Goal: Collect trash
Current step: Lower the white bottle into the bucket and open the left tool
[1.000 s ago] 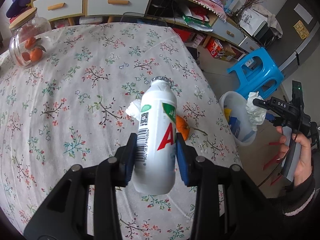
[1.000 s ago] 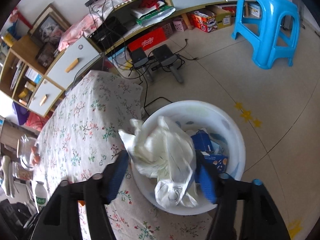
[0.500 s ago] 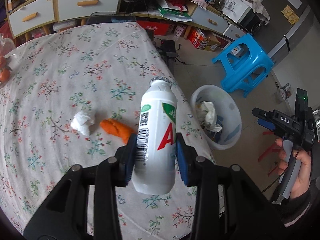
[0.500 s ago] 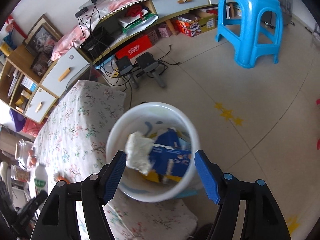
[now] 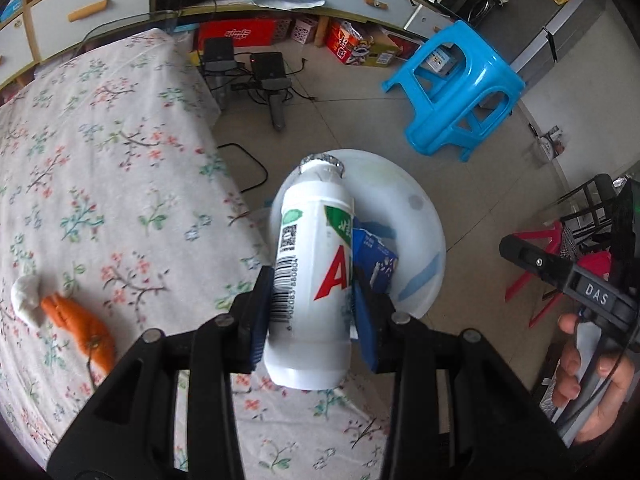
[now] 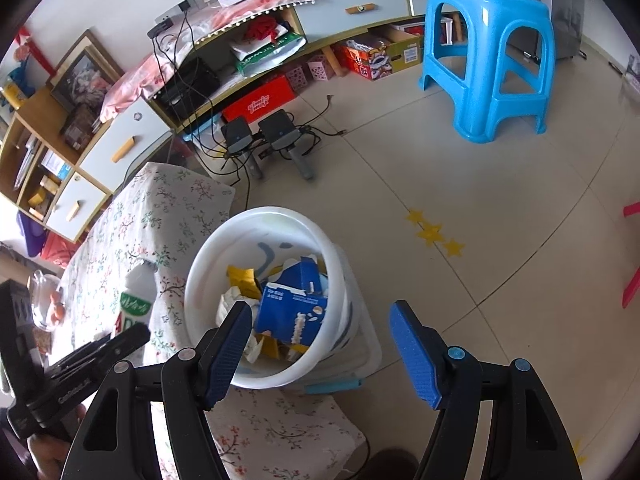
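Trash is being gathered: a white plastic drink bottle with a foil-sealed top (image 5: 312, 276) is being clamped between the blue pads of the left gripper (image 5: 310, 316), above the round white plastic bin (image 5: 420, 236) standing beside the floral-clothed table's edge (image 5: 120, 184). The right gripper (image 6: 320, 344) is being held wide apart and empty over the bin. An orange peel (image 5: 80, 328) and white tissue wad (image 5: 26, 294) are lying touching on the table.

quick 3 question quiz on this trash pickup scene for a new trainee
1. True or false: the left gripper is shut on the bottle.
2. Which piece lies in the bin? A) blue carton B) orange peel C) bottle
3. Fill in: the right gripper is ____.

Key: 1 true; 2 A; 3 open
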### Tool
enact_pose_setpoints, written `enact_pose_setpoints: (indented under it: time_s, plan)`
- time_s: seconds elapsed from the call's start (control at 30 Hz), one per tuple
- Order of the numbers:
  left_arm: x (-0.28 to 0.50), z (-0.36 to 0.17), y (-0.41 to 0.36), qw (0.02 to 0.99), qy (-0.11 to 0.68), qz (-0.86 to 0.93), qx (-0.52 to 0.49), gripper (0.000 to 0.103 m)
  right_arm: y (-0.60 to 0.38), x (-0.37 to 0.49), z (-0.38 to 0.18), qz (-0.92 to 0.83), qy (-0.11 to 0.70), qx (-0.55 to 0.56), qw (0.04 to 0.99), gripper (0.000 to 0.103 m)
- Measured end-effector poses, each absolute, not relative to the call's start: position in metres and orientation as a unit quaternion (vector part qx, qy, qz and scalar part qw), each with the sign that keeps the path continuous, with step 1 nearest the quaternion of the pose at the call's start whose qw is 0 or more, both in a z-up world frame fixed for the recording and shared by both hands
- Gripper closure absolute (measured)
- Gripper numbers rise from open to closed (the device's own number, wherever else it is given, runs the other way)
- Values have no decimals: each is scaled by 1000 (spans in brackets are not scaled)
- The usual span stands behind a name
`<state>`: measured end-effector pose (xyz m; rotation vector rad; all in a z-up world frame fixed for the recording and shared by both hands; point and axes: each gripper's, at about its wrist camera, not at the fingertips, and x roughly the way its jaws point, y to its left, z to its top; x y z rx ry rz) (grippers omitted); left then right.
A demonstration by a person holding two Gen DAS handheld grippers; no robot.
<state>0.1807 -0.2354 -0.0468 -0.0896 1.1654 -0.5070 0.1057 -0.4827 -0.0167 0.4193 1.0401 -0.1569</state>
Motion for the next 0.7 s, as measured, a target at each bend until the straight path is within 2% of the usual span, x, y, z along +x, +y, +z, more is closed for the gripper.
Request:
enact_pose_setpoints:
  time_s: [0.23, 0.27, 0.33, 0.7]
  plan:
    - [191, -52, -252, 799, 535, -271, -52, 61, -483, 101, -14, -76, 489, 209, 844, 30]
    - [191, -52, -254, 797, 535, -274, -45, 46, -483, 101, -13, -76, 488, 209, 844, 30]
    - [188, -48, -250, 811, 526, -255, -35, 24, -481, 100, -11, -75, 486, 209, 845, 30]
    - [165, -21, -187, 841, 497, -215, -26, 15, -454, 107, -8, -67, 488, 178, 852, 29]
